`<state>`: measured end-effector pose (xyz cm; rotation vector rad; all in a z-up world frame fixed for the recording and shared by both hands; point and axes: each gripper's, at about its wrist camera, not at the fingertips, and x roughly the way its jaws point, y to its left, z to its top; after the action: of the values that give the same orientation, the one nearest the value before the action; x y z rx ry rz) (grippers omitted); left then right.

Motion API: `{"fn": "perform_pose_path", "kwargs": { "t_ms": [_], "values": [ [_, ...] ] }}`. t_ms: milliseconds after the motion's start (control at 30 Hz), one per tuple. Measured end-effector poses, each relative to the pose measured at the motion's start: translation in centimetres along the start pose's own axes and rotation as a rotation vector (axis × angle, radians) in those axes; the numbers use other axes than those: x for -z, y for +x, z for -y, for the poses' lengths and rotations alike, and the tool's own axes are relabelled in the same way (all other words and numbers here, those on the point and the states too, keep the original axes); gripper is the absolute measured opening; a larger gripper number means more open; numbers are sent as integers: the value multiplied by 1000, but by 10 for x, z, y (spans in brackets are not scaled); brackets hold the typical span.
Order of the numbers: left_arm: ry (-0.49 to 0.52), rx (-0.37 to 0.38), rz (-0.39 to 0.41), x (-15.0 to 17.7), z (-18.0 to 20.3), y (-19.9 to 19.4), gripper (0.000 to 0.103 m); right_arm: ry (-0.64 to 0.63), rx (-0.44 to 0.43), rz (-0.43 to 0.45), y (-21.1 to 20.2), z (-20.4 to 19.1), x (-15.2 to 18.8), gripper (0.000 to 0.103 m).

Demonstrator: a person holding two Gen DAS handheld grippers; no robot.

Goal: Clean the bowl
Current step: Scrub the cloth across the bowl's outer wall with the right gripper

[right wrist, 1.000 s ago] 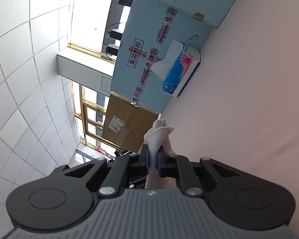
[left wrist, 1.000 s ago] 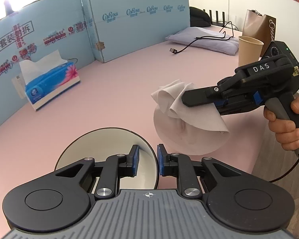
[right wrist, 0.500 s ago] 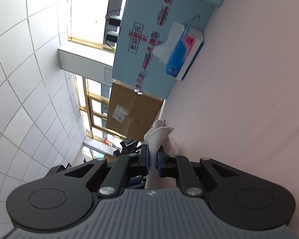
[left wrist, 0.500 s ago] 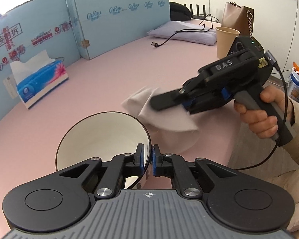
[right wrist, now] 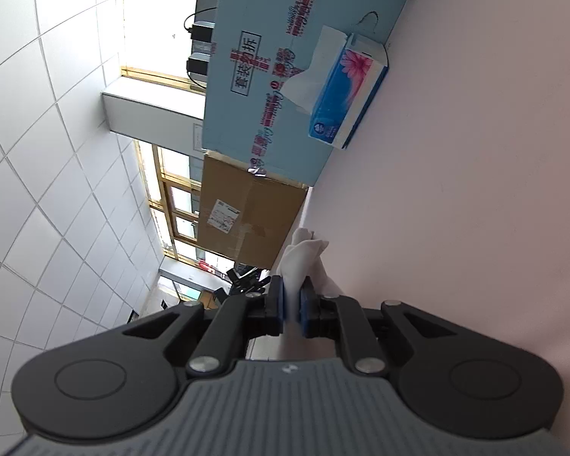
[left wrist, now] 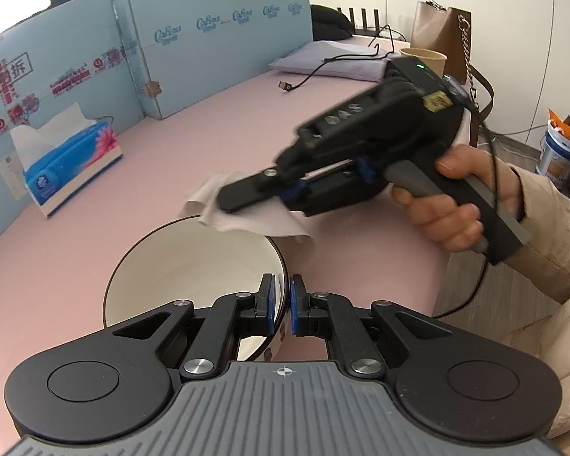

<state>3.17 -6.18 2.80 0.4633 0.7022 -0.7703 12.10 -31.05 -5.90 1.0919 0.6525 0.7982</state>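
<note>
A white bowl (left wrist: 193, 266) with a dark rim is tilted above the pink table. My left gripper (left wrist: 281, 304) is shut on its near rim and holds it up. My right gripper (left wrist: 231, 201) is shut on a crumpled white tissue (left wrist: 247, 220), which hangs over the bowl's far rim. In the right wrist view the right gripper (right wrist: 292, 307) pinches the tissue (right wrist: 304, 254) between its blue pads; the bowl is out of that view.
A blue tissue box (left wrist: 68, 159) stands at the left by blue cardboard panels (left wrist: 216, 41); it also shows in the right wrist view (right wrist: 345, 91). A paper cup (left wrist: 423, 57), a brown bag (left wrist: 440, 26), a grey pad (left wrist: 330, 60) and a cable (left wrist: 304, 79) are at the back right.
The right gripper with the tissue has moved left and down to the bowl's far rim. The left gripper's jaws have closed tighter on the rim and the bowl has come up and tilted.
</note>
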Motion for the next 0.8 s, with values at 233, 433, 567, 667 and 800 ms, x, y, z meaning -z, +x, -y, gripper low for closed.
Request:
{"fn": "perform_pose_path", "kwargs": {
  "t_ms": [233,433,567,667,800],
  "values": [
    [14,5,0,2,0,2,11,-6,13,-40,25,-1,-12,13],
    [16,11,-3,5,-2,4,12,-22,17,-79,44,-2,-17,13],
    [13,13,-6,4,-2,6,12,-21,20,-112,57,-3,-20,13],
    [9,12,-10,5,-3,7,13,-8,12,-141,66,-3,-22,13],
    [-2,14,-8,4,-3,7,13,-5,16,-142,63,-1,-22,13]
  ]
}}
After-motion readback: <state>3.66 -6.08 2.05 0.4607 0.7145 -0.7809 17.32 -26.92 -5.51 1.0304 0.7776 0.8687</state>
